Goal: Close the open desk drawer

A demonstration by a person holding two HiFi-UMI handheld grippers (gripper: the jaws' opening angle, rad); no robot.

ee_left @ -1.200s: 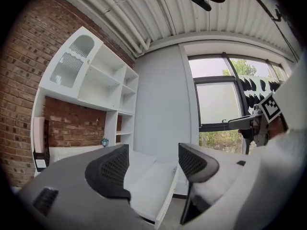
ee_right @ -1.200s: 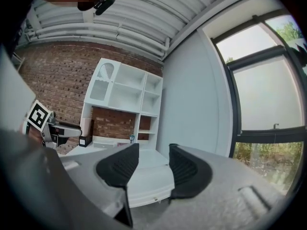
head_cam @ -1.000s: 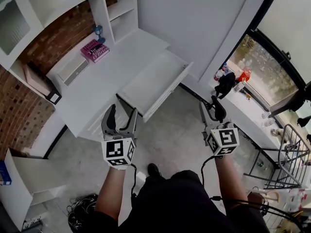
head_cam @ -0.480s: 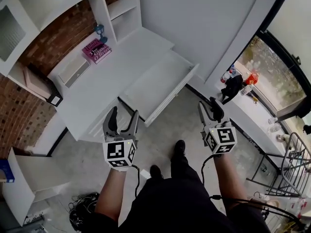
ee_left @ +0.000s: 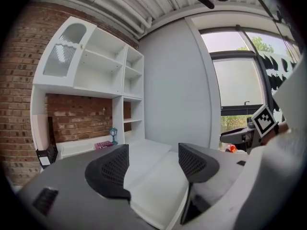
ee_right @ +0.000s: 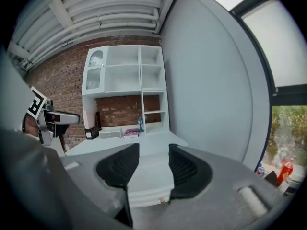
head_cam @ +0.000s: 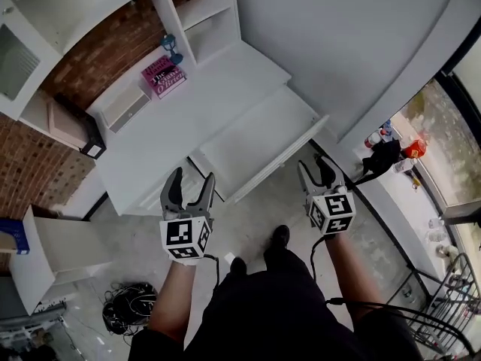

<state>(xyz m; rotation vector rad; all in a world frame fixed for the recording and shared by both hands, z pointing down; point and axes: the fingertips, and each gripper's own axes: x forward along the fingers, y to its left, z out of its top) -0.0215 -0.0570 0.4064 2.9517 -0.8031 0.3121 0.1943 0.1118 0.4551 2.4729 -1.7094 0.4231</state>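
The open drawer (head_cam: 259,138) is seen pulled out of the front of the white surface (head_cam: 188,96), at its right-hand end, next to the plain grey wall (head_cam: 338,43). Its long axis is set along the surface's front edge, running from lower left to upper right in the head view. Its open top is turned upward and its front panel faces the person. A small knob (ee_right: 161,200) is made out on that panel in the right gripper view. There the drawer's two ends are covered by the tongs' own pads, and in the left gripper view its near corner is cut off behind the left pad (ee_left: 109,174). The lettering on the pink book (head_cam: 164,76) at the back of the surface is too small to be read.

The left tongs (head_cam: 192,177) are held moderately open with nothing between them, in the air over the floor (head_cam: 248,216), short of the drawer front. The right tongs (head_cam: 314,165) are likewise parted, a little more narrowly. Nothing is gripped or touched by them, and they are aimed at the drawer's front panel.
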